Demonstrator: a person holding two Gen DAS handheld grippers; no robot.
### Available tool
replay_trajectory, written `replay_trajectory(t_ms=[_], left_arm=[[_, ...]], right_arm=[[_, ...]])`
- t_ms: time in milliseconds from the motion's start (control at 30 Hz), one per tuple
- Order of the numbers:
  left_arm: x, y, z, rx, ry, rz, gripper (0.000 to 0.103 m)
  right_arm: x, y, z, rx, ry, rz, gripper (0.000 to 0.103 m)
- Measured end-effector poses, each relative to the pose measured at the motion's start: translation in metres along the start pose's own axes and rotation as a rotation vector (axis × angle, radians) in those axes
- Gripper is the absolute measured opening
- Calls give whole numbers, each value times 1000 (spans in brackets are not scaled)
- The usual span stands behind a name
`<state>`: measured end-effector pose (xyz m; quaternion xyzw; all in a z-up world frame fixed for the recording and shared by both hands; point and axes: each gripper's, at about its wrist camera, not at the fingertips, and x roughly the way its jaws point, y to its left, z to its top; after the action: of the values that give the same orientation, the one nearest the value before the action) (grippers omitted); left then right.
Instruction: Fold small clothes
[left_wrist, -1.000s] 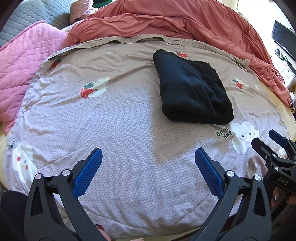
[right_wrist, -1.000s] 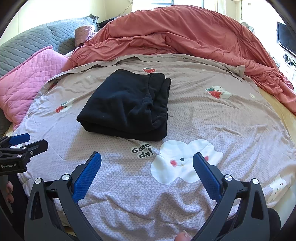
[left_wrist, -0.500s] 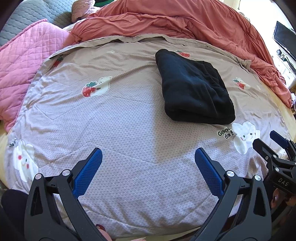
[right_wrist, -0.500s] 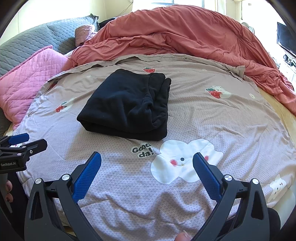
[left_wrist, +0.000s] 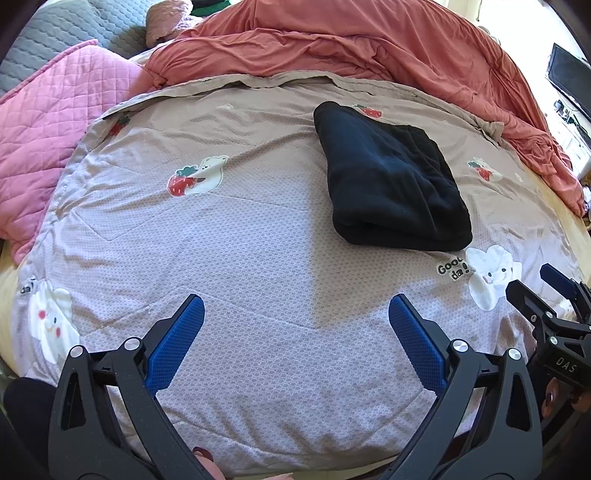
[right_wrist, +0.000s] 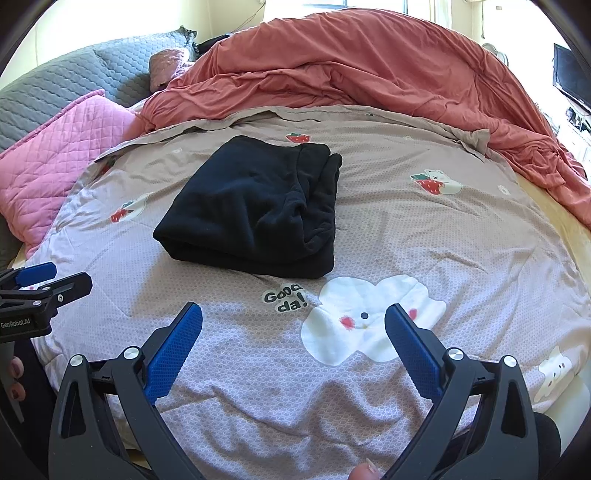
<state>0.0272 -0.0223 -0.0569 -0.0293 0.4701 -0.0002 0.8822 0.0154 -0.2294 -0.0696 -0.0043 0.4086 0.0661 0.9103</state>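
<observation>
A black fleece garment (left_wrist: 391, 177) lies folded into a thick rectangle on the grey cartoon-print bedspread (left_wrist: 240, 236); it also shows in the right wrist view (right_wrist: 255, 206). My left gripper (left_wrist: 295, 317) is open and empty, held above the bedspread near its front edge, well short and left of the garment. My right gripper (right_wrist: 293, 328) is open and empty, over the bedspread (right_wrist: 443, 229) in front of the garment. Each gripper shows at the edge of the other's view: the right one (left_wrist: 546, 291) and the left one (right_wrist: 48, 280).
A rumpled orange-red duvet (right_wrist: 369, 74) is heaped behind the bedspread and down its right side. A pink quilted pillow (left_wrist: 40, 122) lies at the left, grey quilted pillows (right_wrist: 74, 81) behind it. A dark screen (right_wrist: 572, 77) stands at the far right.
The left wrist view has shifted slightly, so the garment sits a little lower and further right in it. The right gripper and the garment itself have not moved.
</observation>
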Motion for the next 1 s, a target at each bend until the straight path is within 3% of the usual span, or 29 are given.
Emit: replay_trajectory(t_ms=[1000], left_arm=[[-1, 5, 1, -17, -5, 27, 94]], right_arm=[[-2, -4, -1, 14, 0, -11, 99]])
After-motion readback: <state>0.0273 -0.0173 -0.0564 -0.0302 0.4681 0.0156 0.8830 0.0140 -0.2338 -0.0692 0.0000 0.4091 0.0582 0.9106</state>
